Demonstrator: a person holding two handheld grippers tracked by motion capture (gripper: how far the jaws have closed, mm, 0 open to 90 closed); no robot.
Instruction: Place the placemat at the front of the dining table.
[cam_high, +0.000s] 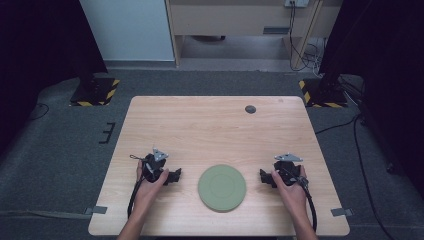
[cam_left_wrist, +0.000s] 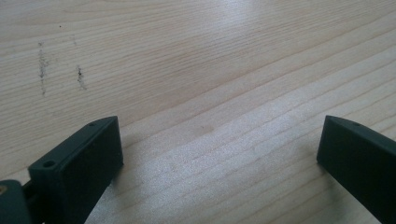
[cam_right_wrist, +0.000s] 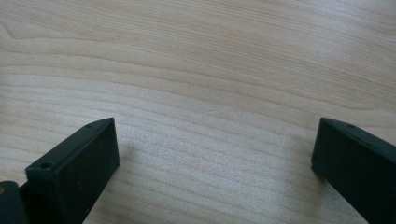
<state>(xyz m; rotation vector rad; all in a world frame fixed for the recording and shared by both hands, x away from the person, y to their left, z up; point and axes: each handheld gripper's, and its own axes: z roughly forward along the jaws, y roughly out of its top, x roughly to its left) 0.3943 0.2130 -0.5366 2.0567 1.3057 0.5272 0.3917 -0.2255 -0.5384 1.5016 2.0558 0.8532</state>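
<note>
I see one plate (cam_high: 221, 187) on my feed — round, flat, a muted sage green with a faint raised ring inside its rim. It lies near the front edge of the pale wood surface (cam_high: 215, 125), about midway across, and it sits between my two hand-held grippers without touching either.

From the high view I count two hands, one on each tool. The left hand-held gripper (cam_high: 175, 175) rests on the wood just left of the plate, its jaws pointing toward it; the right hand-held gripper (cam_high: 263, 176) mirrors it on the other side. Each carries one grey three-cornered plate on top and one cable trailing back toward the front edge. That view also gives me one small dark round disc (cam_high: 250, 109) set in the wood near the far edge, and two yellow-and-black striped bases on the grey floor beyond the far corners.

The left gripper view adds what the overhead cannot — the left hand-held gripper (cam_left_wrist: 219, 140) has its jaws spread wide over bare wood grain, with a few faint dark scuffs (cam_left_wrist: 43, 70) further out. The right gripper view shows the right hand-held gripper (cam_right_wrist: 215, 140) spread just as wide, with nothing between the jaws.
</note>
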